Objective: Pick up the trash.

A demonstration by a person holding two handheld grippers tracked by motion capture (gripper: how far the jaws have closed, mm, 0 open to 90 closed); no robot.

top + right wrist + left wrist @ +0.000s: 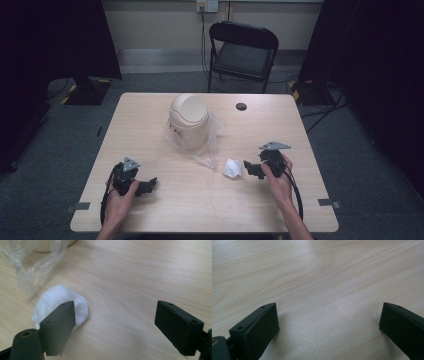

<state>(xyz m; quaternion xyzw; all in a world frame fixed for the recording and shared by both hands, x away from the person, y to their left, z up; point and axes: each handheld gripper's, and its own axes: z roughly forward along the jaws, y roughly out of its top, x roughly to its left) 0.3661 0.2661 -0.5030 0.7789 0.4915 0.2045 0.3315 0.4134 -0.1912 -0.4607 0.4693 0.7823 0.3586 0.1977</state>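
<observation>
I see left gripper (150,184) jaws wide, empty | right gripper (248,168) wide, empty, beside tissue wad (231,168) | bin (188,120) behind

The black two-jaw right gripper (115,322) is covering part of the white crumpled paper wad (56,303); the frame edge is cutting off the clear plastic bag (30,270).
</observation>
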